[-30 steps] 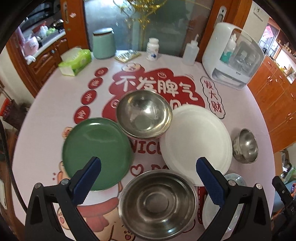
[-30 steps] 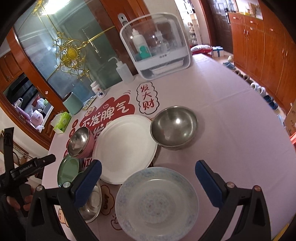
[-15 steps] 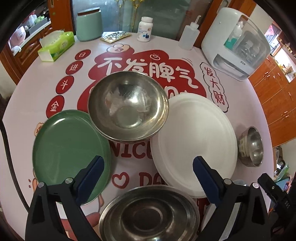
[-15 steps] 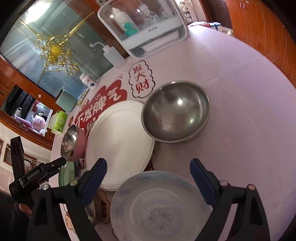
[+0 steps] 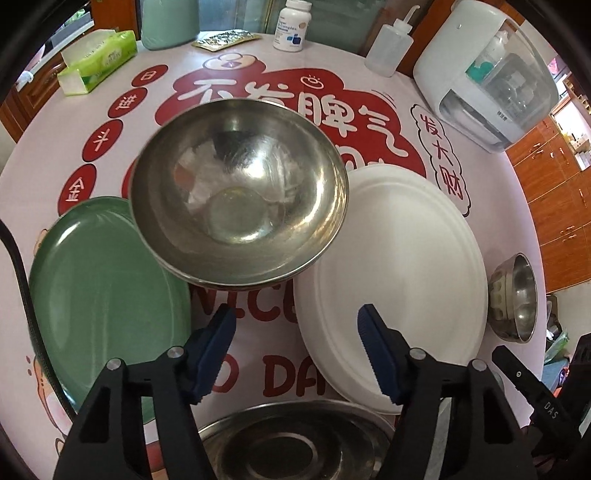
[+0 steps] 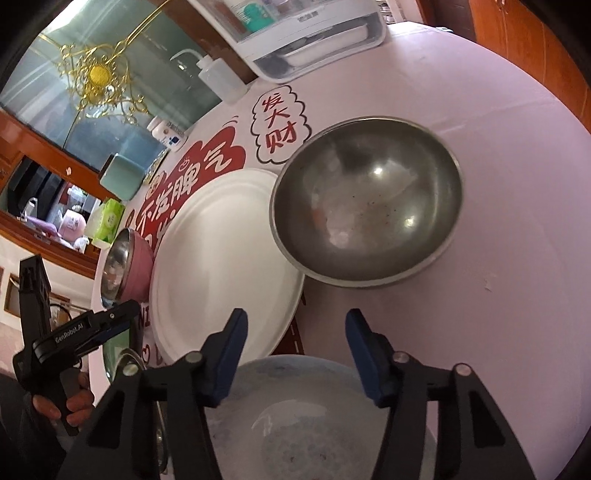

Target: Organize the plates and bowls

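left gripper (image 5: pixel 295 347): jaws part-way apart, just been closing, nothing between them; only printed tabletop (image 5: pixel 280 373) shows in the gap, no pad on any dish.
right gripper (image 6: pixel 293 349): jaws also part-way apart, just been closing, empty; hangs over far rim of pale blue plate (image 6: pixel 317 417), not gripping it.
nearest to left jaws: wide steel dish (image 5: pixel 295 439) at bottom edge, partly hidden by gripper; white plate (image 5: pixel 391 284) to right of gap; green plate (image 5: pixel 99 295) to left.
further out, left view: big steel bowl (image 5: pixel 240 206) betw. green and white plates, rim looks to overlap both; whether touching, can't tell.
right side of tabletop: second steel bowl (image 6: pixel 365 206) beside white plate (image 6: pixel 221 258), on its own.
small bowl: pink-sided, steel inside (image 6: pixel 123 264), on far side of white plate from the steel bowl.
other hand: seen in right view holding left gripper's handle (image 6: pixel 62 406).
done so far: nothing, by the look of it; no stack of plates, no nested bowls, everything spread singly.
left to do: approx. all of it; plates onto one pile, bowls into each other.
likely step now: both grippers going for a first pick, prob. blue plate on right; left target unclear.
bystanders: tissue pack (image 5: pixel 96 59), pill bottle (image 5: pixel 291 26), squeeze bottle (image 5: pixel 391 48), white appliance (image 5: pixel 484 81) along far edge, well apart from dishes.
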Demonstrator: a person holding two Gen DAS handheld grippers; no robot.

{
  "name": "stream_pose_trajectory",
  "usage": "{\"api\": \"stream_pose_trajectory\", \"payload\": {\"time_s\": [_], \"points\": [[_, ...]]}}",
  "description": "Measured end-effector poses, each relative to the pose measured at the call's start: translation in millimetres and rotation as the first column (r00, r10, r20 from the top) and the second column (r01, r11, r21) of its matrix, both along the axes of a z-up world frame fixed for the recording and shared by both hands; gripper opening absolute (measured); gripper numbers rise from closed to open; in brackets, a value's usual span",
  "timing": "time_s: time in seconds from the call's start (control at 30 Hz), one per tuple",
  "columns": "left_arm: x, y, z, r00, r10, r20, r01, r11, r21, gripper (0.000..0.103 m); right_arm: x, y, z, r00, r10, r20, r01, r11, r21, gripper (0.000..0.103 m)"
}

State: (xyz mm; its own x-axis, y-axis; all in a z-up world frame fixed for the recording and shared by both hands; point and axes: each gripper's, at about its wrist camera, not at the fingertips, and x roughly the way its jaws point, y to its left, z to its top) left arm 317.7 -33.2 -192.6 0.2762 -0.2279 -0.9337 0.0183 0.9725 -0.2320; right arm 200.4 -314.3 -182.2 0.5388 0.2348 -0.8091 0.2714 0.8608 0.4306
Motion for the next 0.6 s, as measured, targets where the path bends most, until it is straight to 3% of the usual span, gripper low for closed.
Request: {"api": "stream_pose_trajectory", "payload": {"time_s": [0.27,0.6], "points": [[5.7,-4.3,-14.9,0.999,-0.016,-0.035,0.016,1.000,-0.003,0.042,9.9,3.9,-10.9,1.000,0.020,-0.024,-0.020,1.000,-0.006,0.040],[11.3,-8.4,-25.7,0.998,-0.029,-0.058,0.028,1.000,-0.013,0.039,15.9,6.0,-15.3,0.999,0.041,-0.013,-0.041,0.999,-0.004,0.032]]}}
